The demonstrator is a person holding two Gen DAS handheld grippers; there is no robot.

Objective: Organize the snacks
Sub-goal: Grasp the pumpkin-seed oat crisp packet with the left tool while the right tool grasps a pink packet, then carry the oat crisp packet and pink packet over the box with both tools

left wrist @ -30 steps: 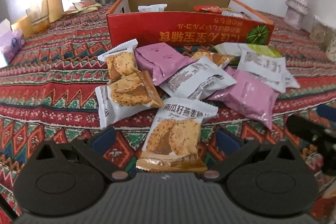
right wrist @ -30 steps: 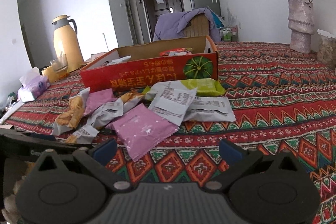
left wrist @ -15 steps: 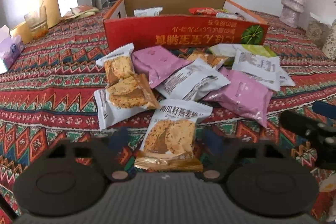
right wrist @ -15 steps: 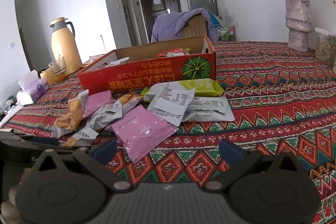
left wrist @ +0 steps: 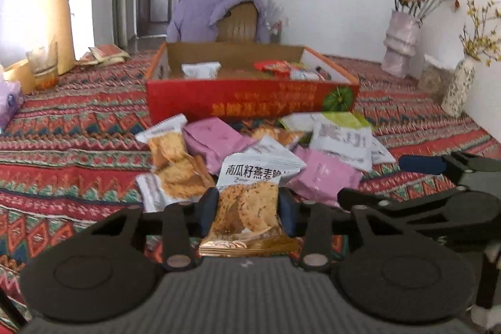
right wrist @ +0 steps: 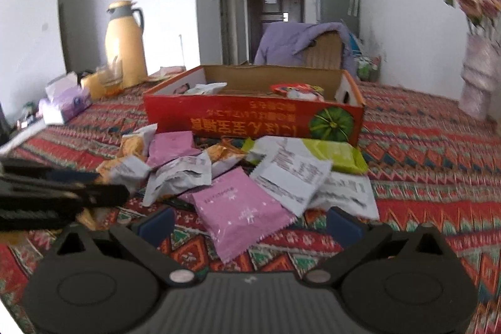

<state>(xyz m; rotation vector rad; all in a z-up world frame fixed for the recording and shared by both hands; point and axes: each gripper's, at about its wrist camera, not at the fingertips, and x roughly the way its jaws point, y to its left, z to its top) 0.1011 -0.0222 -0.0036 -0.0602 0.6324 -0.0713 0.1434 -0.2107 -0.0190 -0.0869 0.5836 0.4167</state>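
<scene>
My left gripper (left wrist: 249, 208) is shut on a cracker packet (left wrist: 247, 208) with a white top and gold bottom, lifted above the table. Behind it lies a pile of snack packets (left wrist: 260, 146): cracker, pink, white and green ones. A red cardboard box (left wrist: 250, 102) with a few snacks inside stands behind the pile. My right gripper (right wrist: 249, 224) is open and empty, with a pink packet (right wrist: 241, 212) lying between its fingers on the cloth. The box (right wrist: 250, 118) and the pile (right wrist: 219, 168) show in the right wrist view too.
A patterned red tablecloth (left wrist: 78, 121) covers the table. A yellow thermos (left wrist: 53, 17) and a glass (left wrist: 42, 64) stand far left, a tissue pack (right wrist: 67, 100) beside them. Flower vases (left wrist: 400, 46) stand at the right. A chair with a purple cloth (left wrist: 219, 17) is behind the box.
My left gripper has closed on the cracker packet and lifted it off the table. My right gripper has moved forward, closer to the pink packet.
</scene>
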